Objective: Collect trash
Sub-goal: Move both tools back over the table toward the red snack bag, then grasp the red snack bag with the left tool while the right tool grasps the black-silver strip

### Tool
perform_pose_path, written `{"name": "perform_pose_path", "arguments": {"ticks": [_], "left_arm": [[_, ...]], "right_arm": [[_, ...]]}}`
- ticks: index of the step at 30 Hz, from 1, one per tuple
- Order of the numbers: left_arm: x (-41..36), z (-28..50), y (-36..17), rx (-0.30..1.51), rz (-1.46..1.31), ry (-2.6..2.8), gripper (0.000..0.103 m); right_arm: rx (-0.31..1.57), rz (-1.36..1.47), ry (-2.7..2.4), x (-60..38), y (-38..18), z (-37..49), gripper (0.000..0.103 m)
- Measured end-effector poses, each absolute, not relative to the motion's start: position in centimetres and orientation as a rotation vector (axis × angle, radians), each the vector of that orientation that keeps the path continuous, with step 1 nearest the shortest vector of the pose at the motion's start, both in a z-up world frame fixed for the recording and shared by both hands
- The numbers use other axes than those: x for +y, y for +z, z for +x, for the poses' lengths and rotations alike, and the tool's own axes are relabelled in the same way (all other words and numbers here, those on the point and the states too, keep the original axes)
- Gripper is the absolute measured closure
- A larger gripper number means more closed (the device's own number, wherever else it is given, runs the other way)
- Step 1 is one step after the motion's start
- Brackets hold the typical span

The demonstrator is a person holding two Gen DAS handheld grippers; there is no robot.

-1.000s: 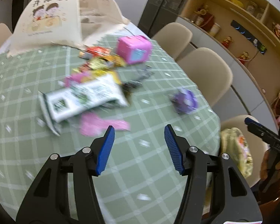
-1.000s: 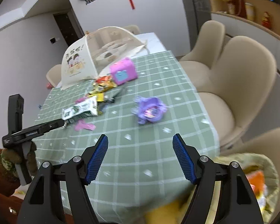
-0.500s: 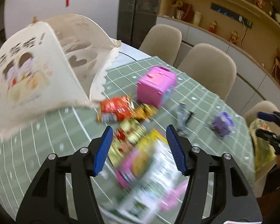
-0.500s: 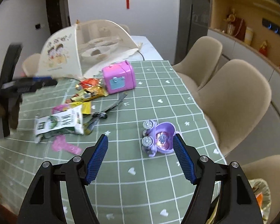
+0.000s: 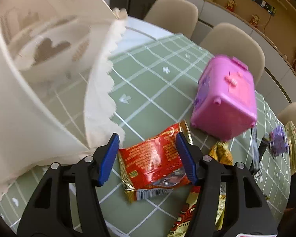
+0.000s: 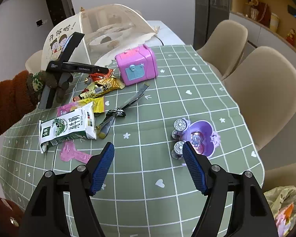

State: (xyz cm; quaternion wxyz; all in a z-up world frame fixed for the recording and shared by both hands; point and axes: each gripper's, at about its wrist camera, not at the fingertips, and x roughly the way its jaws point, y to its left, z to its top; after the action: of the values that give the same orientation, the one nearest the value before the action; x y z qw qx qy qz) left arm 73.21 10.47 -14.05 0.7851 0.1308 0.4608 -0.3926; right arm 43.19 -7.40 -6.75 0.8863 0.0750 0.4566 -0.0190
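On my left wrist view, the left gripper (image 5: 147, 158) has its jaws spread wide, one ribbed blue pad on either side of a red foil snack wrapper (image 5: 155, 158). I cannot tell whether the pads touch it. The wrapper is glossy and crinkled, with gold crimped edges, and lies flat on the green checked tablecloth (image 5: 148, 90). Just right of it lies a gold foil wrapper (image 5: 220, 153). Farther right stands a boxy pink plastic toy case (image 5: 226, 102). A cream mesh food cover (image 5: 39, 69) with a scalloped hem fills the left of the view.

On my right wrist view, the right gripper (image 6: 148, 168) hangs over bare cloth near the table's near edge, jaws apart and holding nothing. The trash pile lies far left: a flattened white and green milk carton (image 6: 68, 126), a pink scrap (image 6: 73, 154) just near of it, yellow and gold wrappers (image 6: 101, 87) beyond, and a dark crumpled strip (image 6: 120, 108) to the right. A smooth lilac heart-shaped toy (image 6: 199, 138) sits just beyond the right pad.
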Motion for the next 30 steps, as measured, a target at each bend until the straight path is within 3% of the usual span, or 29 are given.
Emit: {"name": "perform_pose_path", "arguments": {"ticks": [6,16,20,24,26,30], "left_arm": [[11.7,70.4,-14.2,1.026,0.257,-0.919,0.047],[13.6,65.6,-13.9,1.068,0.184,-0.83,0.047],[15.2,64.4,-13.8,1.079,0.072,-0.773,0.059],[16.8,62.9,-12.9,1.066,-0.007,-0.749,0.062],[17.9,62.3,-12.3,1.062,-0.04,-0.739,0.062],[20.8,62.2,-11.0,1.037,-0.115,-0.679,0.062]], "right_arm": [[1.005,0.256,-0.039,-7.6,-8.3,45.0,0.035],[1.005,0.07,-0.032,-5.0,-8.5,46.5,0.035],[0.99,0.079,0.01,-4.4,-8.7,47.6,0.035],[0.983,0.091,0.048,-3.9,-9.1,50.2,0.035],[0.993,0.119,0.069,-3.6,-9.5,51.5,0.039],[1.045,0.129,0.069,-2.9,-11.2,54.3,0.056]]}}
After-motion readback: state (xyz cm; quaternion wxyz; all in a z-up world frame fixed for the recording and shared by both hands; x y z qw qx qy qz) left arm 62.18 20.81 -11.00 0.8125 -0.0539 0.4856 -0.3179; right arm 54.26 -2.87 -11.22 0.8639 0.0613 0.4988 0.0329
